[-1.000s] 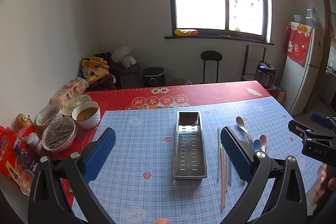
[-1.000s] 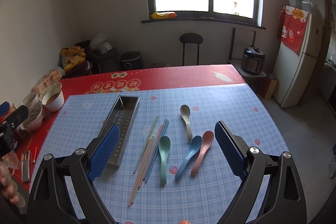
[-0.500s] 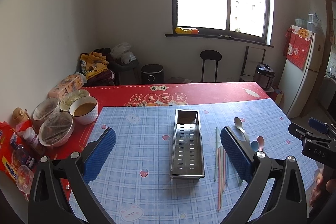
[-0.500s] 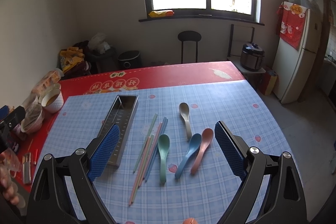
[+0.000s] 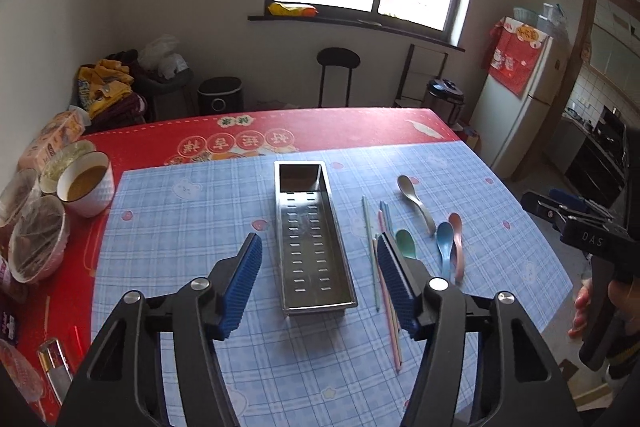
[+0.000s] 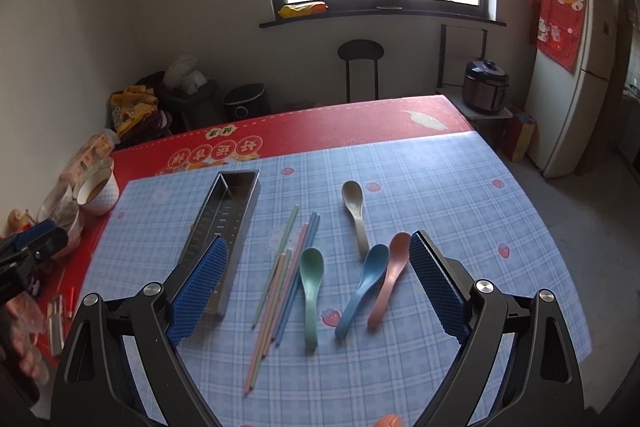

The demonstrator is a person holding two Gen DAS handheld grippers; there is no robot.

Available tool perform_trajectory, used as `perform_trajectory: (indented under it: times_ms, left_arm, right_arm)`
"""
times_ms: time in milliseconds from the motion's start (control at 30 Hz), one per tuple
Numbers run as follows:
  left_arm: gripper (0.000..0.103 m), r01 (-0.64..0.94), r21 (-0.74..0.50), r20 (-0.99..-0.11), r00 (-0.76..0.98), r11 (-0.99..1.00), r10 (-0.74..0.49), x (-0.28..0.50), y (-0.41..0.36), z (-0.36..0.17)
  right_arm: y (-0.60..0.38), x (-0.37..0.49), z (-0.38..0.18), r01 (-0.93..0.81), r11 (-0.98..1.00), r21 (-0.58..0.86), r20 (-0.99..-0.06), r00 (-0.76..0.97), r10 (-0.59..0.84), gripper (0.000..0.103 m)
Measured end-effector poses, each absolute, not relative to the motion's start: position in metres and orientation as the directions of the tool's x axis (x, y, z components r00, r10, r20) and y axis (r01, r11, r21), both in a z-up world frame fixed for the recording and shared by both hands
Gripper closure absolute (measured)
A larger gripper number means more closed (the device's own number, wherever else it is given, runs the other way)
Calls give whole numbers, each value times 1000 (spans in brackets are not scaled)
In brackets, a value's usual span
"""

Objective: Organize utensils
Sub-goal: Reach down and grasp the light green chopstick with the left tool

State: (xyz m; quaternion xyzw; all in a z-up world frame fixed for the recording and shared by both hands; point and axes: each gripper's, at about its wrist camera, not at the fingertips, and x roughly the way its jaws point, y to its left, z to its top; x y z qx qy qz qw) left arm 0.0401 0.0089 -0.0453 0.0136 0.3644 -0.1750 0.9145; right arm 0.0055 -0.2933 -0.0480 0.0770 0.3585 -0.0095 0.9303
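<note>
The metal tray sits lengthwise at the centre of the left wrist frame, empty, so utensils can be dropped in along its length. The left tool hangs above its near end, released, gripping nothing, probably ready to steady it. Right of the tray lie the chopsticks, a loose bundle, then 4 spoons: green spoon, blue spoon, pink spoon and grey spoon, all flat on the desk. The right tool hovers over them, spread wide and empty, likely choosing a first pick.
</note>
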Motion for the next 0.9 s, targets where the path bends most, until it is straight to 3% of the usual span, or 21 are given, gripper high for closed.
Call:
perform_trajectory:
  times_ms: [133, 300, 367, 467, 900]
  left_arm:
    - [70, 350, -94, -724, 618, 932, -305, 43, -27, -76]
    - [76, 254, -191, -763, 568, 948, -306, 44, -59, -105]
    - [83, 249, -175, -782, 552, 953, -288, 46, -73, -114]
    - [92, 252, -213, -812, 492, 944, -315, 59, -84, -127]
    - [94, 393, -129, -934, 259, 911, -244, 175, -146, -205]
  right_arm:
    - [-311, 10, -69, 3, 987, 163, -676, 728, 110, 14]
    - [-347, 29, -97, -95, 977, 192, -711, 672, 205, 15]
    - [-357, 39, -107, -111, 974, 195, -730, 647, 220, 22]
    - [-365, 50, -120, -128, 969, 211, -745, 620, 244, 24]
    - [-385, 49, -163, 49, 959, 278, -793, 576, 200, 31]
